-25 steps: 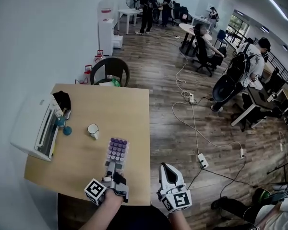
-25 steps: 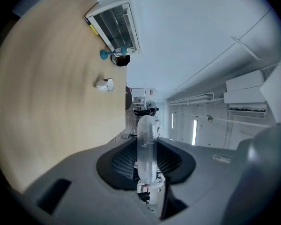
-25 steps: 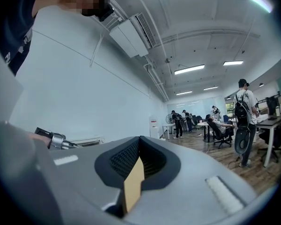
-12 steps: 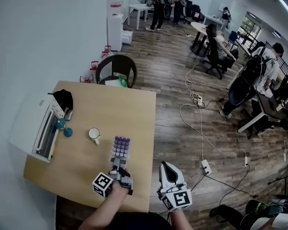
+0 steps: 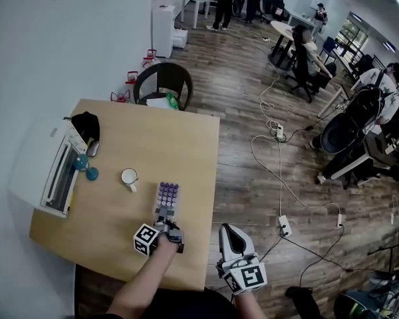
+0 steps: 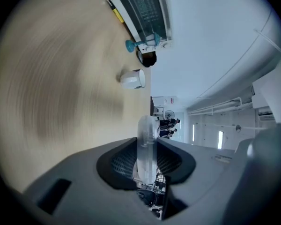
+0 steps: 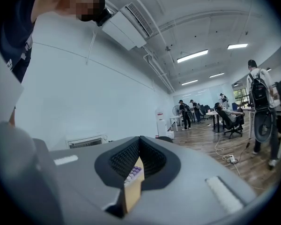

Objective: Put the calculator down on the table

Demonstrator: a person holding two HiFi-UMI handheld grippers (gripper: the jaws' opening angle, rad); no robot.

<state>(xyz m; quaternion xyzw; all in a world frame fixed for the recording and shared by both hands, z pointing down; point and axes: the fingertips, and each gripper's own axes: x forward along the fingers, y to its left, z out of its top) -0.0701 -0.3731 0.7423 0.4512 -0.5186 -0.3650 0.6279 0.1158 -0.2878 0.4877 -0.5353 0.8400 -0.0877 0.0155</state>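
Pale wood table (image 5: pixel 153 135) against a plain white wall (image 5: pixel 60 38). Dark plank floor (image 5: pixel 246 145) to the table's right, crossed by white cables running to a power strip (image 5: pixel 284 225). Open office beyond: desks, chairs, several people standing or seated far off. Round-backed dark chair (image 5: pixel 162 85) at the table's far edge.

On the table: white oven-like appliance (image 5: pixel 52 177) overhanging the left edge, with a black object and a teal item beside it. White mug (image 5: pixel 128 177) mid-table, apart from the appliance.

Left gripper (image 5: pixel 166 220): jaws pinching the near end of the calculator (image 5: pixel 167 197). Calculator lies flat, purple keys up, over the near right part of the table, near the mug and to its right. Cannot tell whether it touches the wood.

Right gripper (image 5: pixel 231 234): jaws pressed together, nothing between them. It hangs just off the table's right edge, over the floor
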